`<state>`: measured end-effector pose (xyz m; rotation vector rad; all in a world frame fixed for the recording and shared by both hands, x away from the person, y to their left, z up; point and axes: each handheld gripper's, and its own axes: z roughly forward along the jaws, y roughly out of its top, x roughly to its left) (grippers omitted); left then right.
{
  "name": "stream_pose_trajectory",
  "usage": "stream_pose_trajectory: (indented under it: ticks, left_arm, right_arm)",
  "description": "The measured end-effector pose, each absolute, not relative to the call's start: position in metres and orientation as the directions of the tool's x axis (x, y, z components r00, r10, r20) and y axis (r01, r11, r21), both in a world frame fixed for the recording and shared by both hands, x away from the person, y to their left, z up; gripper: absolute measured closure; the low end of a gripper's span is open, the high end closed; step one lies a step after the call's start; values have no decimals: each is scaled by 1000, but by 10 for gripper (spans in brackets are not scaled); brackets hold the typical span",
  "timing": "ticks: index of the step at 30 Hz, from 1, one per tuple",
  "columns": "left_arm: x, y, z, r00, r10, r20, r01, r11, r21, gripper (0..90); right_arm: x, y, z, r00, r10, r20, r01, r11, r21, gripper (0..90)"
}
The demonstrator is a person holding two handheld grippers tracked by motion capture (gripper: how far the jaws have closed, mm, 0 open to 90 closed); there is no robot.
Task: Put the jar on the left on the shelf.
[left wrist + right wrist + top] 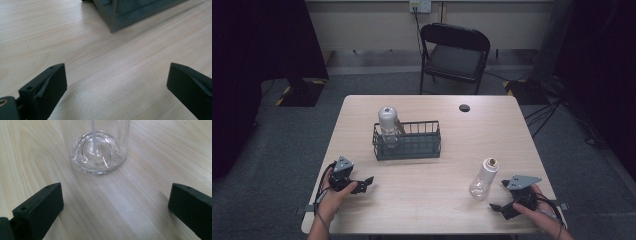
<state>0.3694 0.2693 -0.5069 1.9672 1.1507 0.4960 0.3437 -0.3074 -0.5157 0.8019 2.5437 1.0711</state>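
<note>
You have two clear bottles, one standing at about ten o'clock just beside your right gripper, one in the single wire basket mid-table, both grippers' jaws spread and empty, left gripper at seven o'clock on the pale wooden table, one folding chair at twelve.

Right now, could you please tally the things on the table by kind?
Clear bottles: 2, one on the table, one in the basket
Wire basket: 1
Grippers: 2, left, right
Total: 5
</note>
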Motion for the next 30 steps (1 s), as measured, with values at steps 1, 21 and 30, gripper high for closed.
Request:
stream_pose_trajectory:
  ticks: [1, 21, 30]
  left_arm:
    - [369, 270, -507, 513, 857, -52, 550, -282, 786, 27]
    - [358, 283, -512, 500, 866, -23, 562, -304, 769, 28]
    - [354, 285, -513, 504, 864, -2, 569, -330, 754, 28]
  right_arm:
    - [344, -307, -516, -812, 583, -30, 386, 574, 722, 0]
    - [344, -307, -516, -812, 584, -30, 387, 574, 722, 0]
    - [344, -307, -516, -812, 583, -30, 386, 574, 722, 0]
